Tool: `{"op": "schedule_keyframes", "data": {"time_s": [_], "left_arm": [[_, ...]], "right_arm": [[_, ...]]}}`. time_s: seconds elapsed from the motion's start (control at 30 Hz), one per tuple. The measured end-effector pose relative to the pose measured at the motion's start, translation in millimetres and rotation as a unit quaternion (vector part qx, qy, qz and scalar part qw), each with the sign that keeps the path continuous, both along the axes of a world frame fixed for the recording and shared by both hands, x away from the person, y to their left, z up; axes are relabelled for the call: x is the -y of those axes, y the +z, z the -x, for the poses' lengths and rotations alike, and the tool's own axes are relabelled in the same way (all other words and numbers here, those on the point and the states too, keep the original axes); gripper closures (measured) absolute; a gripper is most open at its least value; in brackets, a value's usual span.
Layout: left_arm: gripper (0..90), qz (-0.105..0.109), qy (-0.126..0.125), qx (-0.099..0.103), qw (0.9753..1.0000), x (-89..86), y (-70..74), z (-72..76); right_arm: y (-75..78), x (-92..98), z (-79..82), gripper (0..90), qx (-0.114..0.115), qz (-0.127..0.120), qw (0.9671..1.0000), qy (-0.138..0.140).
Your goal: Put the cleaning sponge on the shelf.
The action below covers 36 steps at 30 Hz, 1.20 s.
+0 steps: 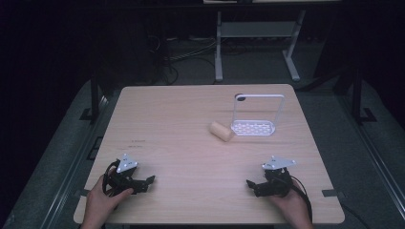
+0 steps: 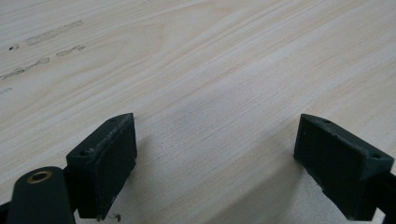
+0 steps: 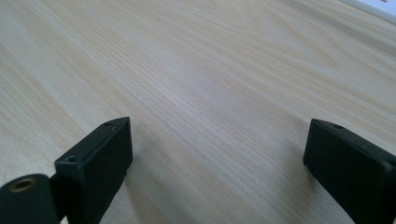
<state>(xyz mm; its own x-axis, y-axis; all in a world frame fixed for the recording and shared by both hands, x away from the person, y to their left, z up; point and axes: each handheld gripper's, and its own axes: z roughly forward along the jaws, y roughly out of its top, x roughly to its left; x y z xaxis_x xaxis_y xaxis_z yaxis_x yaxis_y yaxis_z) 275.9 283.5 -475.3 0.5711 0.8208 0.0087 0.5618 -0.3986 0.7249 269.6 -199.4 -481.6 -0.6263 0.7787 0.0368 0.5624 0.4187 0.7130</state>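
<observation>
Both grippers parked near the front edge of the surface [image 1: 191,109], resting low on it. Left gripper [image 1: 143,183] with fingers [image 2: 105,161] wide apart, nothing but bare wood grain between them in the left gripper view. Right gripper [image 1: 258,186] likewise: fingers [image 3: 95,170] spread, nothing between.

Nearest things well ahead, past mid-surface toward the right. Short tan cylinder [image 1: 221,131] lying on its side, long axis running diagonally, far-left to near-right. Smooth, matte, possibly wood or cork; cannot tell which. Touching or just beside the near-left corner of the white rack [image 1: 253,127]: perforated flat base, thin upright rectangular frame rising over it, likely plastic or coated metal.

Cylinder forward and slightly left of the right gripper, forward and well right of the left. Right hand [image 1: 291,207] judged nearer, so the likelier one to reach. Rolls easily, probably; best closed across the round sides, not end to end.

Surface pale laminate, faint scuff marks [image 2: 53,32] near the left gripper.
</observation>
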Motion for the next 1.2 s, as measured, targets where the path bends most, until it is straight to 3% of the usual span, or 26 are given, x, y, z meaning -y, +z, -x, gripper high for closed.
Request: {"op": "schedule_keyframes", "data": {"time_s": [0.37,0.8,1.2], "left_arm": [[12.6,0.000,0.000,0.000,1.0000,0.0,0.1,0.0],[12.7,0.000,0.000,0.000,1.0000,0.0,0.0,0.0],[12.7,0.000,0.000,-0.001,1.0000,-0.1,0.0,0.0]], "right_arm": [[0.1,0.6,-0.1,7.7,0.001,0.003,1.0000,0.002],[4.1,2.1,-5.9,7.7,-0.015,0.004,0.9999,0.003],[14.1,1.7,-11.5,7.8,-0.003,-0.004,0.9999,0.012]]}}
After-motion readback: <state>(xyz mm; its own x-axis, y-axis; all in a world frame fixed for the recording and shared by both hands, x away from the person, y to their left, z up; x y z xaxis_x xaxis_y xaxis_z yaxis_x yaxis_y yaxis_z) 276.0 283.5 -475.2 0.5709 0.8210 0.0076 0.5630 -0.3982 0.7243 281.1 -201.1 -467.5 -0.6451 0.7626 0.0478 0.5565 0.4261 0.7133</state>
